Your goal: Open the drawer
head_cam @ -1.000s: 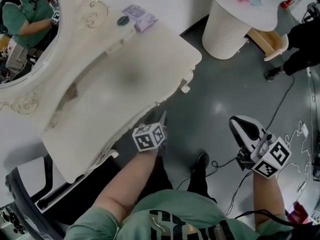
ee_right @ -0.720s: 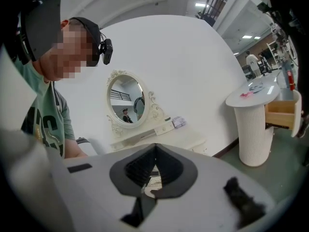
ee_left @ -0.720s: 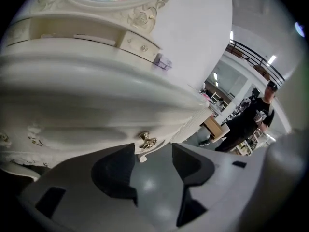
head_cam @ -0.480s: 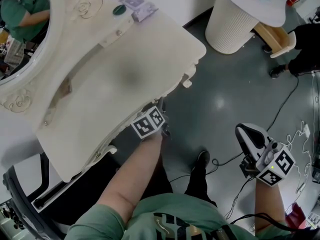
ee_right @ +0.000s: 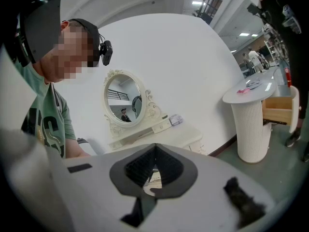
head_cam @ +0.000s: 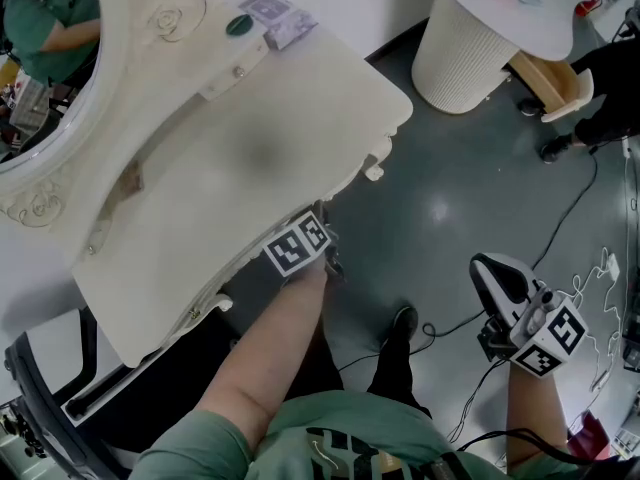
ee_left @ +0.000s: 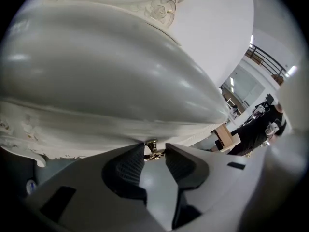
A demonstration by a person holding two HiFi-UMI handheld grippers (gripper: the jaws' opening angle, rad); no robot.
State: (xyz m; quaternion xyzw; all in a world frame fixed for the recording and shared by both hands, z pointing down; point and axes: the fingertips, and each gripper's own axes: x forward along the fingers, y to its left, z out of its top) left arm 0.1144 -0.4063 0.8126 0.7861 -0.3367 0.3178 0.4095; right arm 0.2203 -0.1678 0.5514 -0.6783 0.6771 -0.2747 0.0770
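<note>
A cream dressing table (head_cam: 250, 158) with an oval mirror (head_cam: 50, 58) fills the left of the head view. My left gripper, seen by its marker cube (head_cam: 297, 244), is pushed in under the table's front rim. In the left gripper view its jaws (ee_left: 155, 152) have just been closing, and its pads now touch both sides of the small brass drawer handle (ee_left: 153, 150) on the carved drawer front (ee_left: 72, 129). My right gripper (head_cam: 482, 266) hangs over the grey floor to the right, away from the table. Its tips (ee_right: 154, 149) meet with nothing between them.
A white ribbed pedestal table (head_cam: 465, 53) and a wooden box (head_cam: 550, 80) stand at the back right. Cables (head_cam: 570, 208) trail over the floor. My shoe (head_cam: 405, 320) is below the table's edge, and a black frame (head_cam: 50, 388) sits at the lower left. A purple box (head_cam: 278, 18) lies on the tabletop.
My left gripper has moved in toward the table's front rim and rolled a little. The right gripper has sunk slightly.
</note>
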